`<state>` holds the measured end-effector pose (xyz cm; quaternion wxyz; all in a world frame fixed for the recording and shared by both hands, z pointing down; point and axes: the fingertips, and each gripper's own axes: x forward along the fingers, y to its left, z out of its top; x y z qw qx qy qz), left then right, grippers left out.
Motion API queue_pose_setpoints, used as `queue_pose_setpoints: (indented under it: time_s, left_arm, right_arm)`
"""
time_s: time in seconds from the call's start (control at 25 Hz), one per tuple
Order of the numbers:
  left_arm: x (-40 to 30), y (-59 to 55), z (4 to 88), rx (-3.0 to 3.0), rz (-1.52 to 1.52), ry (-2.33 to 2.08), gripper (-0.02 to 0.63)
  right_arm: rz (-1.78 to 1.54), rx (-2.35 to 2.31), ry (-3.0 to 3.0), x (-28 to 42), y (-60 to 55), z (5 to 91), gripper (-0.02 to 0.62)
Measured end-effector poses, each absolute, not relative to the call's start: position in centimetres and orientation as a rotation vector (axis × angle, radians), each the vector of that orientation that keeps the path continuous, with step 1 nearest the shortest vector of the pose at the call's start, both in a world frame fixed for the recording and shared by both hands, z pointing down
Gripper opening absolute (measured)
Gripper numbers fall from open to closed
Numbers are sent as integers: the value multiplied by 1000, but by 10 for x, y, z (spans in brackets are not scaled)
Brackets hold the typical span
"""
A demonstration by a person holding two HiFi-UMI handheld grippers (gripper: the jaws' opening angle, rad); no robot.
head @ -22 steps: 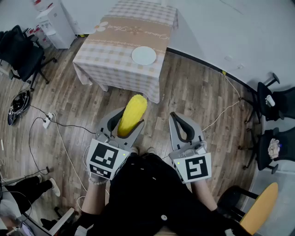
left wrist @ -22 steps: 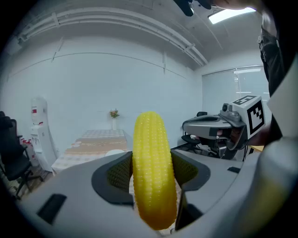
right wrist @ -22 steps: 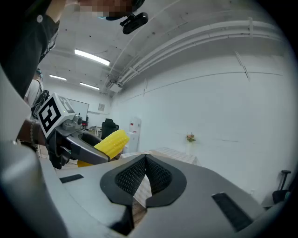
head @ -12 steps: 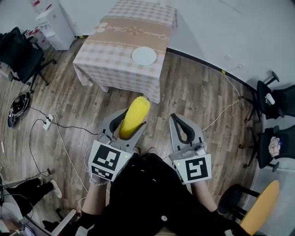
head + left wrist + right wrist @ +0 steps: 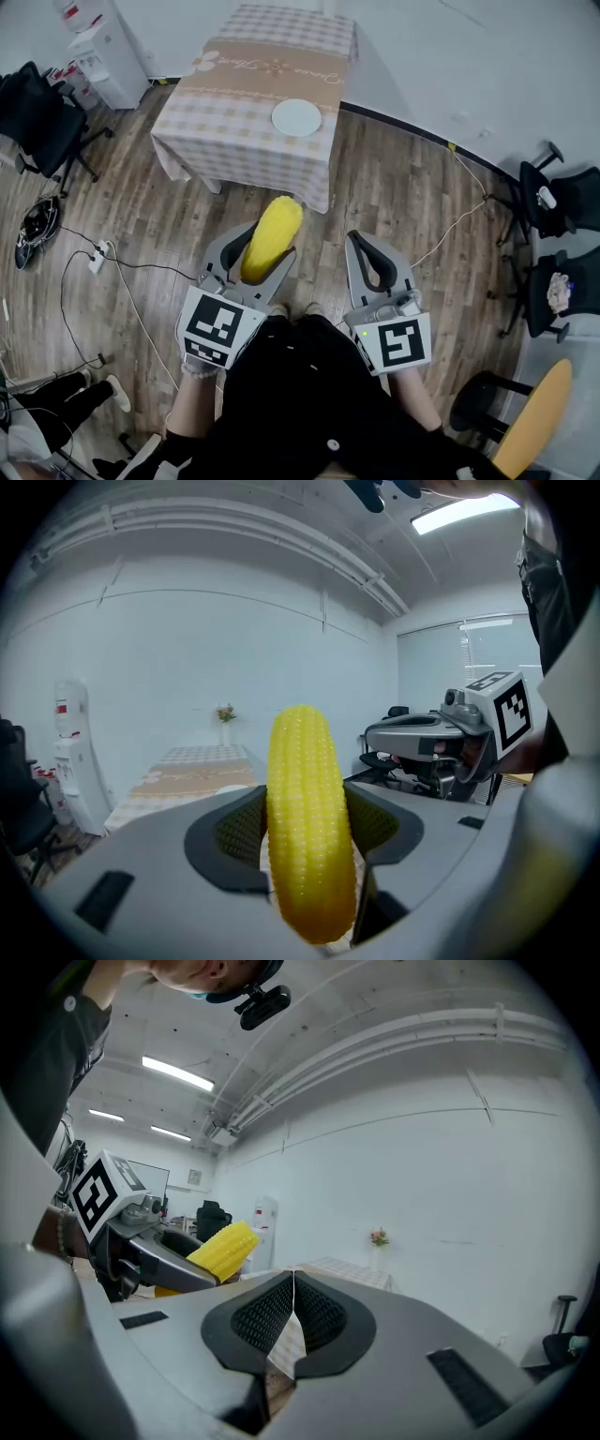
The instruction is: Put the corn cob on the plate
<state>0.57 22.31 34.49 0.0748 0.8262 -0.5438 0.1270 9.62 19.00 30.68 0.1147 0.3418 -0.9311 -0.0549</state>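
Left gripper (image 5: pixel 307 832) is holding the corn cob (image 5: pixel 272 232) by its lower half in wide-spread fingers (image 5: pixel 230 836), above the floor and well short of the worktop (image 5: pixel 225 131), whose plate (image 5: pixel 295 117) sits near its right edge; the cob is looking light, stiff and probably slick, so the thick middle is suiting a grip, while the right gripper (image 5: pixel 293 1321) is sitting closed on nothing.

Black top (image 5: pixel 309 403); grey left hand-held gripper (image 5: pixel 259 242), right hand-held gripper (image 5: pixel 367 247)

The corn cob (image 5: pixel 272 230) is tipping slightly rightward in the left tongs (image 5: pixel 262 249), and a bystander's legs (image 5: pixel 58 401) are sliding back across the floor (image 5: pixel 403 206).
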Motion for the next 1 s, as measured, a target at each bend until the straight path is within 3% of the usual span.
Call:
queue_pose_setpoints:
  time_s: [1.0]
  left_arm:
    - [-18,235,345,2532,327,-1610,259]
  right_arm:
    - [-192,1117,-2714,85,210,310,41]
